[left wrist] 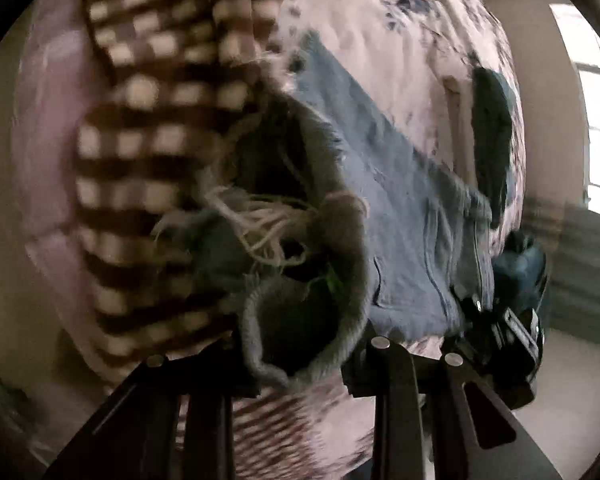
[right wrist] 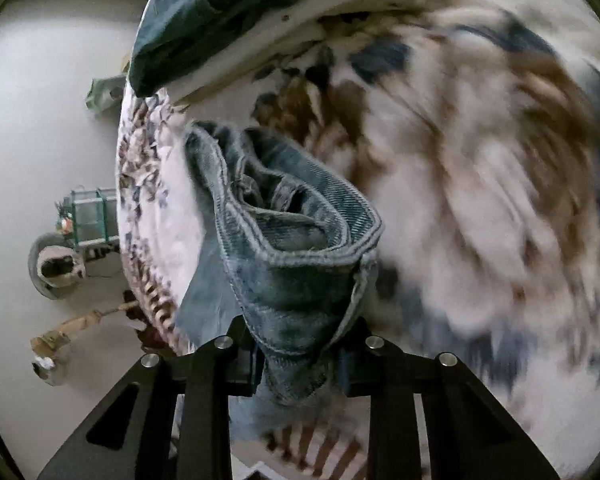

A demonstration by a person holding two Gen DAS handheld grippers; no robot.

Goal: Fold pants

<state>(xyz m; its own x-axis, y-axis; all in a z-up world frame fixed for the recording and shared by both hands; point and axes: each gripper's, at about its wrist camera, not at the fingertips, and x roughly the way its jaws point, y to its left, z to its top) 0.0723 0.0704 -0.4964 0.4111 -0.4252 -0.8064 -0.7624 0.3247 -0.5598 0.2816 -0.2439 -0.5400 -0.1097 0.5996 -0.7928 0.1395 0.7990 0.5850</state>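
The pants are blue jeans (left wrist: 404, 216) lying across a patterned bedspread. My left gripper (left wrist: 300, 364) is shut on the frayed hem of a jeans leg (left wrist: 300, 312), whose loose white threads hang in front of the lens. My right gripper (right wrist: 298, 364) is shut on the jeans waistband (right wrist: 300, 264), which bunches up in a thick loop just ahead of the fingers. The right gripper also shows in the left wrist view (left wrist: 512, 312), at the far end of the jeans. Both views are motion blurred.
A brown and cream checked blanket (left wrist: 148, 128) lies left of the jeans. A dark green garment (right wrist: 204, 20) lies on the bed's far edge. The bedspread (right wrist: 480, 184) has brown and blue blotches. Clutter stands on the pale floor (right wrist: 40, 140) beside the bed. A window (left wrist: 592, 96) is at right.
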